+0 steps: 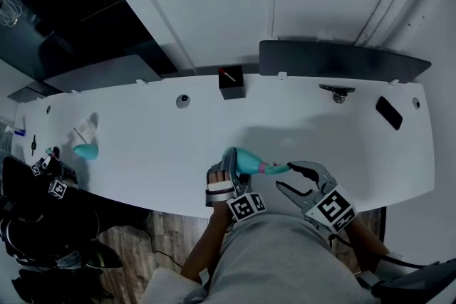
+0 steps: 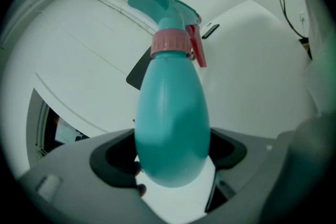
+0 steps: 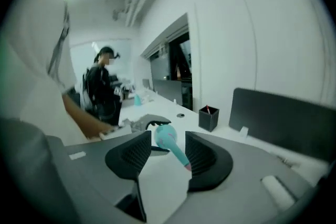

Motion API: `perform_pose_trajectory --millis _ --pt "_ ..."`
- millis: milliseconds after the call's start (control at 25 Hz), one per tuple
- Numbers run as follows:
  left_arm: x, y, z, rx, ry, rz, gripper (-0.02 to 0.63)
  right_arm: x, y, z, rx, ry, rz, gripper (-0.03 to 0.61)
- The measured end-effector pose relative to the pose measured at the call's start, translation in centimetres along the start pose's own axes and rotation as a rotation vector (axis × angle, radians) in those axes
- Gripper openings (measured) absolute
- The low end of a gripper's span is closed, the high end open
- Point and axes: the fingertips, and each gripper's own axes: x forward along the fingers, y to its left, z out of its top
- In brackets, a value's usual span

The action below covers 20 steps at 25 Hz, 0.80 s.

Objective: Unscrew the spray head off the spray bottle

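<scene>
Left gripper [image 1: 226, 176] is clamped on the belly of the spray bottle [image 1: 246, 161], which is held sideways over the white desk [image 1: 142, 142], near its front edge. Right gripper [image 1: 286, 176], over that same edge, is spread wide and kept off the spray head [image 2: 164, 7]. Unless the smooth body is squeezed firmly, it may be spun in the jaws when the pink collar [image 2: 170, 42] is twisted. If the red trigger [image 2: 196, 51] is caught instead, any liquid inside could be sprayed.

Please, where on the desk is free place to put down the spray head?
Bare desk between the pen holder and the phone; also left, towards the second bottle. Crowded at the near edge, around the held spray bottle.
</scene>
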Motion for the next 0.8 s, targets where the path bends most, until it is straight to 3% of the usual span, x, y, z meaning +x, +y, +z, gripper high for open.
perform_pose_trajectory --millis 80,160,280,400,480,560,720,800 --pt "0.0 0.7 -0.1 0.000 0.000 0.032 0.396 -1.0 0.4 0.9 0.381 -0.085 0.116 0.181" --pt "0.1 1.4 -0.1 -0.001 0.000 0.062 0.396 -1.5 0.8 1.6 0.745 -0.165 0.241 0.067" --pt "0.1 2.0 0.3 -0.010 -0.011 0.089 0.396 -0.8 0.8 1.4 1.129 -0.205 0.358 0.089" --pt "-0.2 2.3 0.9 0.000 -0.028 0.116 0.396 0.4 -0.1 -0.1 1.417 -0.220 0.354 0.164" --pt "-0.5 2.6 1.3 0.016 -0.039 0.137 0.394 1.1 -0.8 -1.5 1.552 -0.224 0.299 0.173" --pt "-0.6 2.7 1.6 0.040 -0.049 0.149 0.396 1.7 -1.1 -2.3 1.616 -0.220 0.257 0.173" --pt "-0.7 2.5 1.5 0.068 -0.045 0.152 0.394 2.4 -1.4 -2.9 1.638 -0.199 0.200 0.147" --pt "-0.7 2.3 1.3 0.070 -0.035 0.144 0.394 2.5 -1.5 -2.9 1.587 -0.186 0.186 0.135"
